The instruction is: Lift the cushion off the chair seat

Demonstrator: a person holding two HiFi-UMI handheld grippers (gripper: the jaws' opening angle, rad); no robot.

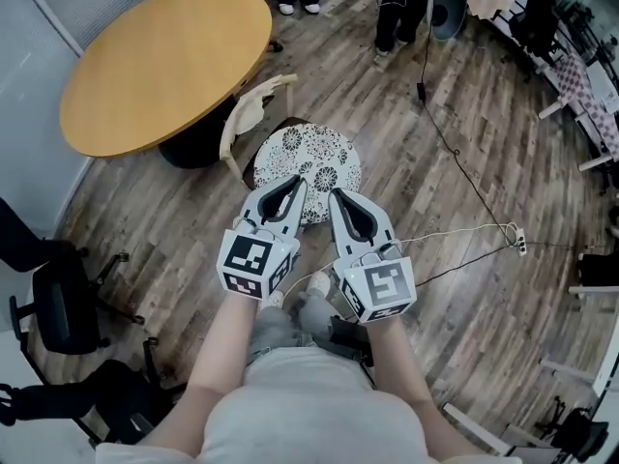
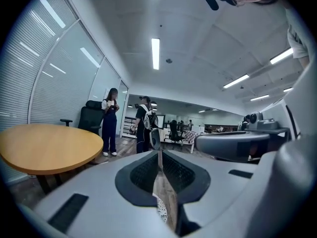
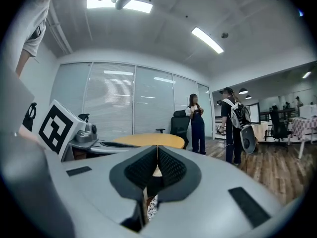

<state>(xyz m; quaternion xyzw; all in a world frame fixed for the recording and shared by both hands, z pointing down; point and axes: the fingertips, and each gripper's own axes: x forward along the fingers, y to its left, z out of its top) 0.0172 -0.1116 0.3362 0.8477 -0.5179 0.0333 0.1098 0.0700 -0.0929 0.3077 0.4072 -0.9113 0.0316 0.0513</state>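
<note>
A round cushion [image 1: 311, 155] with a black-and-white flower print lies on the seat of a chair whose cream backrest [image 1: 248, 110] faces the table. Both grippers hover side by side over the cushion's near edge, pointing away from me. The left gripper [image 1: 297, 183] is shut with nothing between its jaws, and so is the right gripper [image 1: 337, 195]. In the left gripper view the closed jaws meet at the left gripper [image 2: 160, 153], with a sliver of cushion [image 2: 162, 210] showing below them. The right gripper view shows the shut right gripper [image 3: 157, 148] and a bit of cushion [image 3: 151, 207] beneath.
A round wooden table [image 1: 164, 54] stands just behind the chair. Black office chairs [image 1: 60, 309] are at the left. A cable with a power strip [image 1: 520, 244] runs across the wooden floor at the right. People stand at the far end [image 1: 399, 8].
</note>
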